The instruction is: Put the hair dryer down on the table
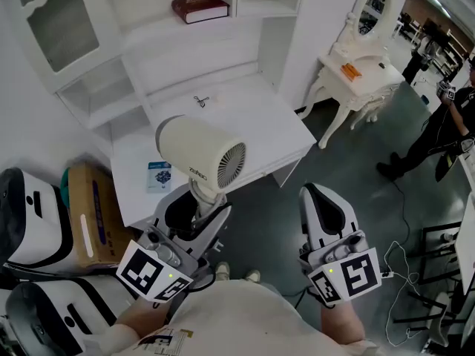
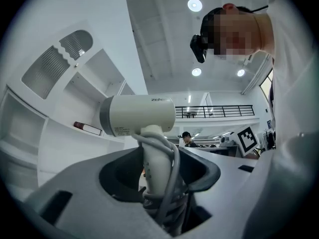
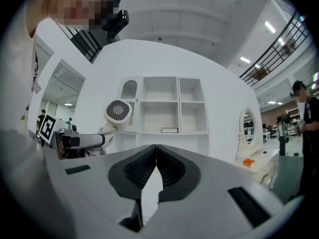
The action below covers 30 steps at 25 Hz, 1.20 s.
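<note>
Hair dryer [image 1: 200,153], cream-coloured, is being held up in the air over the near part of the white table [image 1: 252,117], not resting on it. Its barrel is lying roughly level, with the round rear grille facing toward the person and to the right.

Left gripper [image 1: 197,208] is clamping the dryer's handle from below. In the left gripper view the handle is standing upright between the dark pads [image 2: 119,176], with the grey cord [image 2: 172,178] looped around it and bunching down into the gap.

Right gripper [image 1: 318,193] is hovering to the right of the dryer, well apart from it, out over the grey floor. Its jaws are pressing together with nothing between them. From its own camera, the dryer's grille is showing at the left against the white shelf unit [image 3: 164,103].

On the table, a small blue-and-white packet [image 1: 159,176] is lying near the left front edge and a small dark item [image 1: 200,101], too small to identify, is sitting farther back. A dark red book [image 1: 200,7] is lying flat on a shelf above. A cardboard box [image 1: 93,213] is standing on the floor left of the table. A white vanity with an oval mirror [image 1: 356,73] is standing off to the right.
</note>
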Tool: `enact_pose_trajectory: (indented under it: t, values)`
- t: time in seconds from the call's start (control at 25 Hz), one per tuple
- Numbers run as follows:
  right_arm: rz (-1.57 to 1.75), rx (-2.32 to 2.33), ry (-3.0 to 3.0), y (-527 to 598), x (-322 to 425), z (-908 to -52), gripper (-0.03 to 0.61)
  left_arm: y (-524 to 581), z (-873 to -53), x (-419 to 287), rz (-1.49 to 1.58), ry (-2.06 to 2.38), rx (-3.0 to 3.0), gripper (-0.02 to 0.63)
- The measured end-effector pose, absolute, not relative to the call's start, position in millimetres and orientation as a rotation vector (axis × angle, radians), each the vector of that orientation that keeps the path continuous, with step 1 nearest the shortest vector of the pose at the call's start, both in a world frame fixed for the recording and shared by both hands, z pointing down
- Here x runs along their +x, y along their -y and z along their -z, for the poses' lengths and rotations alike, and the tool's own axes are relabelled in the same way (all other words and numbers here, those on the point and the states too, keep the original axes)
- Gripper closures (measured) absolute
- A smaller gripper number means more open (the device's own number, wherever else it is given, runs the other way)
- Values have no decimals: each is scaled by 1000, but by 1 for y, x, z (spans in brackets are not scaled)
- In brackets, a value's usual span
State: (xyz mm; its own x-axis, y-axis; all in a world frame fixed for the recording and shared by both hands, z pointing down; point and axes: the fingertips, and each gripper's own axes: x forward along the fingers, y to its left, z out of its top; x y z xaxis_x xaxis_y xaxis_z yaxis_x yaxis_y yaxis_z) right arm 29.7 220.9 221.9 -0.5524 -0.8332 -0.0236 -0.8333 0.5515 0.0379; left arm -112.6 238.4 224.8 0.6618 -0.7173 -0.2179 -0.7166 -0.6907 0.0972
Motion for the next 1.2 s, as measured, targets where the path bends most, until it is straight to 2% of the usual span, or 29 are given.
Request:
enact_pose_trajectory:
  t: [0.6,1.2]
  values:
    - [-62,-1479,-2766,-234,46,-223,558,-249,-226,-94,354,1247,2854,397]
    - [-50,-1451,-2752,-260,99,-230,557,-278,-221,-51,364,1320,2863,397]
